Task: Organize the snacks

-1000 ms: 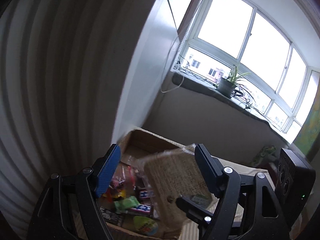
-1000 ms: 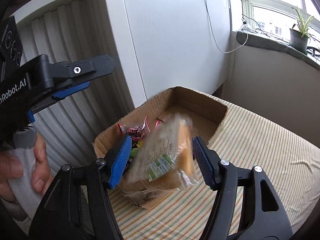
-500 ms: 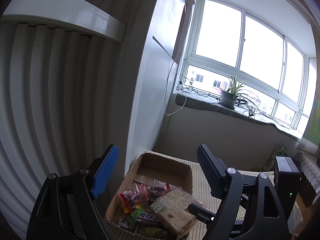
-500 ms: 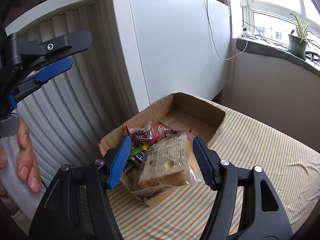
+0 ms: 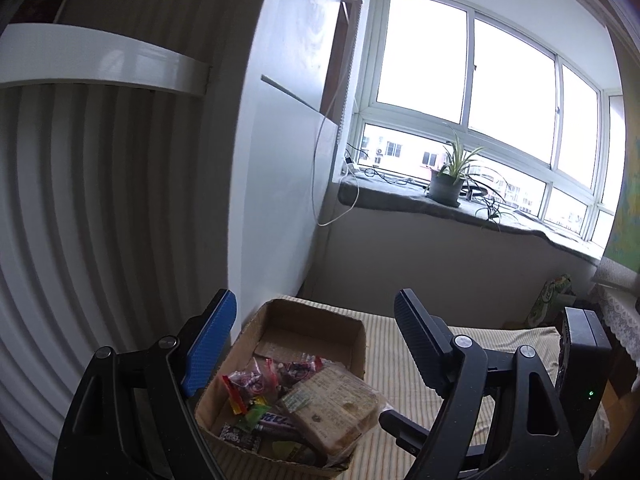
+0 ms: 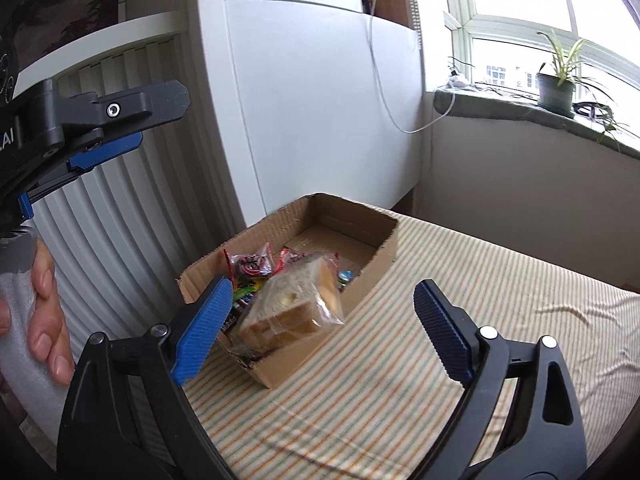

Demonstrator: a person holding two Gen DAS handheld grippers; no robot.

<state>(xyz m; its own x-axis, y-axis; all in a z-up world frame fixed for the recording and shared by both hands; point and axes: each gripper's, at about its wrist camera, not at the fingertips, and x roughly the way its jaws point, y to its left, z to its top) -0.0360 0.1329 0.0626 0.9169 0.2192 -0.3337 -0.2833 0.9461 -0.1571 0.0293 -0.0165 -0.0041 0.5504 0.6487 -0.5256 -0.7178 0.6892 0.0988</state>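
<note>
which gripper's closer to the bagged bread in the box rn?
Right, by a small margin. The right gripper, jaws opening, frames the bagged bread without touching. The left gripper sits back and above the cardboard box, empty.

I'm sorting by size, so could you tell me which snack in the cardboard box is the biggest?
The clear-wrapped sliced bread, lying on top at the near end of the cardboard box. It dwarfs the small candy packets and bars beside it.

Wrapped bread (image 6: 294,308) atop boxed snacks (image 6: 250,266)
</note>
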